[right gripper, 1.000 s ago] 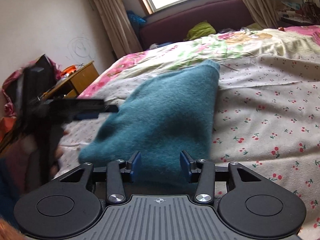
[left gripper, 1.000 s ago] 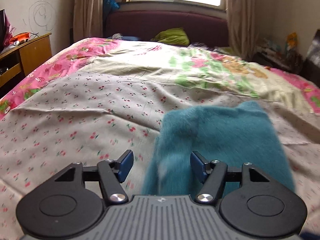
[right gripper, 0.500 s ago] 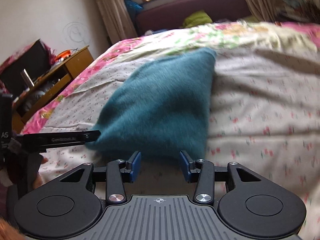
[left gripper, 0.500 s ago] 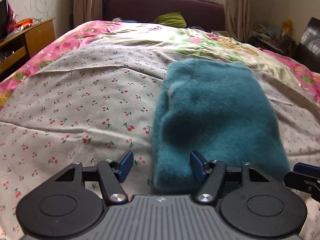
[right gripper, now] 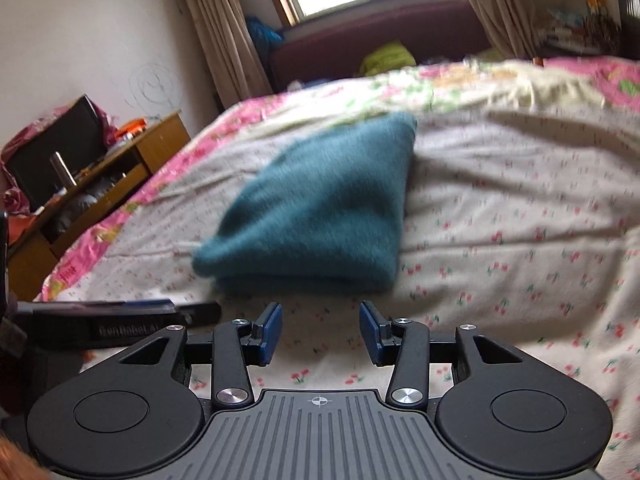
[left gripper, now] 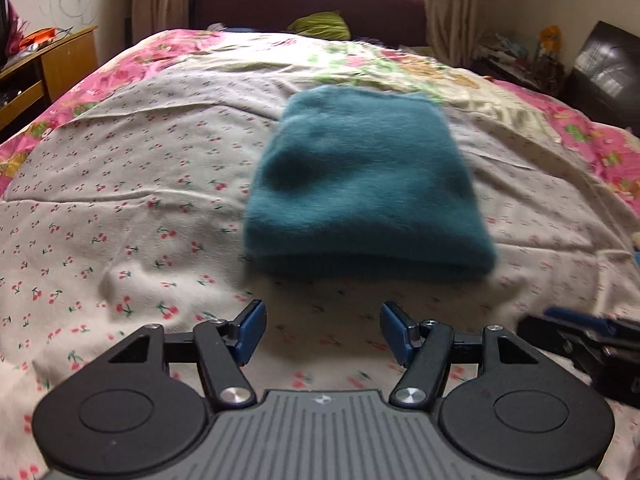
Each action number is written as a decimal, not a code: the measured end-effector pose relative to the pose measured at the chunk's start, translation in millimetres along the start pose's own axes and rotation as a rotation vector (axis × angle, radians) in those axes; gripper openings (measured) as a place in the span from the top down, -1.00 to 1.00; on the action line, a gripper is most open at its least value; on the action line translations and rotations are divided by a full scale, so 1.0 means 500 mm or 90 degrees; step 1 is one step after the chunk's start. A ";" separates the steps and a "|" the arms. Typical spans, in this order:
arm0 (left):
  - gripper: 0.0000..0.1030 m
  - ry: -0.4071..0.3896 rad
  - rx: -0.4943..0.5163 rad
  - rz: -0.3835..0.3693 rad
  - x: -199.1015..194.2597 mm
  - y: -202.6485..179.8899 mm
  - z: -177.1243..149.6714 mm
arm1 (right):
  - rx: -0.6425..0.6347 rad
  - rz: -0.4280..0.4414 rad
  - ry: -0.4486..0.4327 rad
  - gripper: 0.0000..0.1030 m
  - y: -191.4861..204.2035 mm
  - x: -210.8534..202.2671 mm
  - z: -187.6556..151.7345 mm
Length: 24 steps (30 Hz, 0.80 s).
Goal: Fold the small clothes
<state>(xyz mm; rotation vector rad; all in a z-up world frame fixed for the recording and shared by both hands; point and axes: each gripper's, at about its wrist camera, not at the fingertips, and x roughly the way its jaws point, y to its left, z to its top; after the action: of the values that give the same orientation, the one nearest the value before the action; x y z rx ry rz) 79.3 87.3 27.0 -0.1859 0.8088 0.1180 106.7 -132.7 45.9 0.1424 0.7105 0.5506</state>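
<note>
A teal fuzzy garment [left gripper: 364, 184] lies folded into a thick rectangle on the cherry-print bedsheet [left gripper: 120, 208]. In the right wrist view the same teal garment [right gripper: 320, 208] sits a little ahead of the fingers. My left gripper [left gripper: 322, 330] is open, short of the fold's near edge, with only sheet between its blue pads. My right gripper [right gripper: 320, 328] is open too, apart from the garment, nothing between its pads. The right gripper's tip [left gripper: 580, 328] shows at the right edge of the left wrist view, and the left gripper's finger [right gripper: 120, 316] shows at the left of the right wrist view.
The bed carries a pink floral quilt [left gripper: 592, 140] toward its far and right sides. A wooden cabinet [right gripper: 116, 176] with clutter stands left of the bed. A dark red headboard [left gripper: 312, 4] with a green bundle [left gripper: 320, 26] lies under the window, and shelves with clutter stand at the right wall.
Both grippers have drawn back from the teal garment, which now lies clear of the fingers. Earlier its near edge reached between or under the pads.
</note>
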 end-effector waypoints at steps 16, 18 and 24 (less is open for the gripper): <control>-0.59 -0.060 0.027 -0.027 -0.127 -0.055 -0.008 | -0.026 0.034 -0.088 -0.05 0.029 -0.128 0.016; -0.68 -0.064 0.023 -0.028 -0.135 -0.056 -0.008 | -0.034 0.031 -0.088 -0.11 0.032 -0.124 0.012; -0.79 -0.041 0.033 0.005 -0.106 -0.067 -0.026 | 0.013 0.003 -0.024 -0.11 0.002 -0.070 -0.020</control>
<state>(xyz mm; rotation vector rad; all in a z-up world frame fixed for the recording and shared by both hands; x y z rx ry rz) 39.7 50.2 60.9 -0.1290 0.7483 0.1103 77.7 -150.9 59.0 0.1730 0.6793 0.5442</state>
